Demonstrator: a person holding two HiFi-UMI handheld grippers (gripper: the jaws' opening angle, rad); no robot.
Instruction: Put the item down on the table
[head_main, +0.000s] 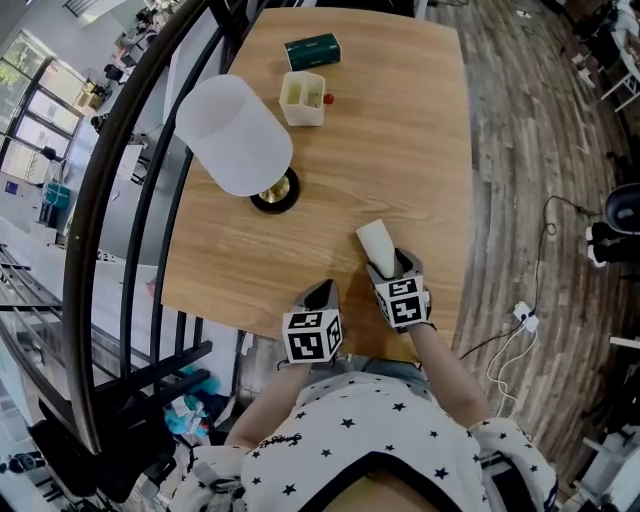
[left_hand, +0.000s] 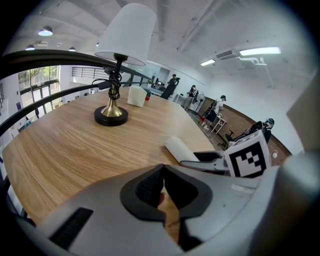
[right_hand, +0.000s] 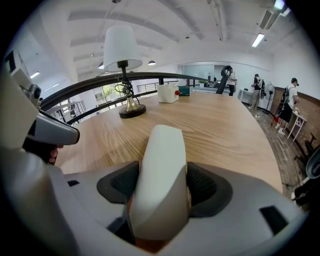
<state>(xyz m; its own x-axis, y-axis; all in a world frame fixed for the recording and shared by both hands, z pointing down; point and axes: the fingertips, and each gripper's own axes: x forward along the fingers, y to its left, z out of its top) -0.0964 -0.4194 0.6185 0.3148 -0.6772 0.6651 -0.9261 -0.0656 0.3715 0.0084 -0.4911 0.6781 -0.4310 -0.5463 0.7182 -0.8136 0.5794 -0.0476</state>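
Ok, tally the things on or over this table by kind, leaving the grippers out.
Lamp: 1
Green box: 1
White open box: 1
Small red object: 1
White item, held: 1
Total: 5

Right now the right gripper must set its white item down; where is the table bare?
Bare wood runs from the white item in the right gripper up the table, right of the lamp base. Also bare: the near-left corner, between lamp base and left gripper. The far end is crowded: white container, green box.
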